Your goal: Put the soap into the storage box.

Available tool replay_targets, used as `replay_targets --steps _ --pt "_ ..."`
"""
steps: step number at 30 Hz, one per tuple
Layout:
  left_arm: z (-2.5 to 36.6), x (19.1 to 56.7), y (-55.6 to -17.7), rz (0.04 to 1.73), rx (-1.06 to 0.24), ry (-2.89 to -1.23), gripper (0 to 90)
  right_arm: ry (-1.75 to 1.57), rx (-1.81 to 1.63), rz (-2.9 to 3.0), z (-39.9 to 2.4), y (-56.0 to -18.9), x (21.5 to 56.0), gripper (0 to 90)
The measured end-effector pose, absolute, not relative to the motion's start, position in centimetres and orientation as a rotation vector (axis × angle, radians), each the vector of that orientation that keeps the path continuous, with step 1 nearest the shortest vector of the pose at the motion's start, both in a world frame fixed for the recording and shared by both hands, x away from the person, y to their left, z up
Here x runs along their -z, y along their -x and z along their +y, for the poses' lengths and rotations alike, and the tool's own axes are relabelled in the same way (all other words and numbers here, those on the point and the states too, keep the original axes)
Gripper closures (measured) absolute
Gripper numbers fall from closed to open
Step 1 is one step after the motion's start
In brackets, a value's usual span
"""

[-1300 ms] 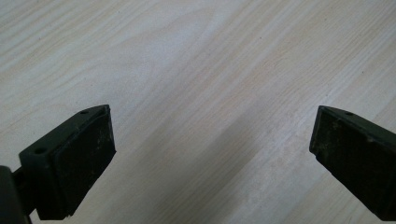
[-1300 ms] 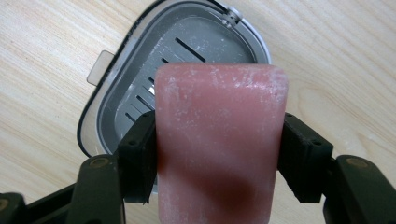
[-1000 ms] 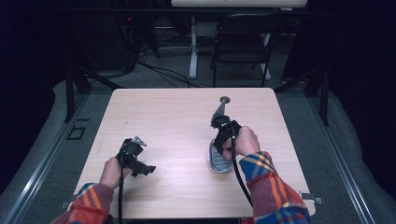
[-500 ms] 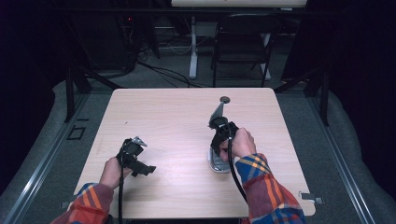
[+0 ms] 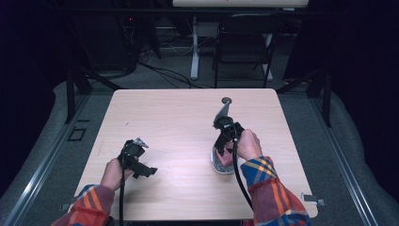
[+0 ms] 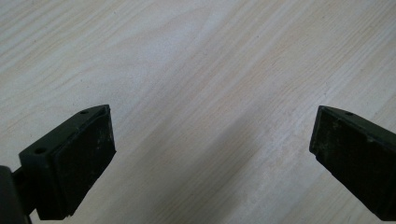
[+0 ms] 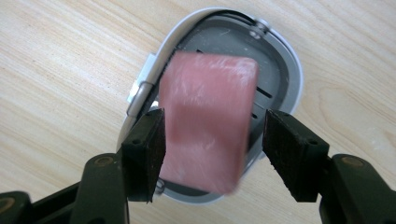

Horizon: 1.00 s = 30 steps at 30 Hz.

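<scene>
The right hand-held gripper [image 7: 212,140] points down over a grey oval soap dish [image 7: 285,70] on the near right of the wooden table [image 5: 179,122], its jaws having just closed further around a pink bar of soap [image 7: 208,121]; the left pad presses its side, while a narrow gap seems to remain at the right pad. The soap sits in the dish, tilted. Well apart, at the near left, the left hand-held gripper [image 6: 212,154] hovers released over bare wood.

Pink soap bar [image 7: 208,121]; grey dish [image 7: 280,70]; plaid orange-blue sleeves [image 5: 268,183].
</scene>
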<state>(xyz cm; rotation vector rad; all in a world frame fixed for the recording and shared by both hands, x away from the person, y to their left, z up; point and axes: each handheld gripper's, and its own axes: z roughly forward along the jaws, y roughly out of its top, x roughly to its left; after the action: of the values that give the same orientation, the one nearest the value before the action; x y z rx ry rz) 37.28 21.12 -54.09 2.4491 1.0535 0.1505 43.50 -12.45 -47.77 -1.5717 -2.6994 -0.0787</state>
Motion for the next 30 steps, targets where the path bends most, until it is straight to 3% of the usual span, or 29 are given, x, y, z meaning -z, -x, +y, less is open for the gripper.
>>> replay_targets --steps 11,19,22,30 --pt "21.1 54.1 -37.3 1.052 -0.151 -2.452 0.1 1.569 0.261 -2.721 -15.2 -42.2 45.2 35.9" --pt "21.1 54.1 -37.3 1.054 -0.148 -2.452 0.1 1.573 0.388 -2.769 -17.9 -40.7 43.4 27.6" --pt "21.1 54.1 -37.3 1.054 -0.153 -2.448 0.1 1.577 0.445 -2.795 -19.3 -39.6 42.7 20.4" --pt "21.1 54.1 -37.2 1.056 -0.153 -2.454 0.1 1.577 0.523 -2.882 -22.2 -36.7 42.1 14.7"
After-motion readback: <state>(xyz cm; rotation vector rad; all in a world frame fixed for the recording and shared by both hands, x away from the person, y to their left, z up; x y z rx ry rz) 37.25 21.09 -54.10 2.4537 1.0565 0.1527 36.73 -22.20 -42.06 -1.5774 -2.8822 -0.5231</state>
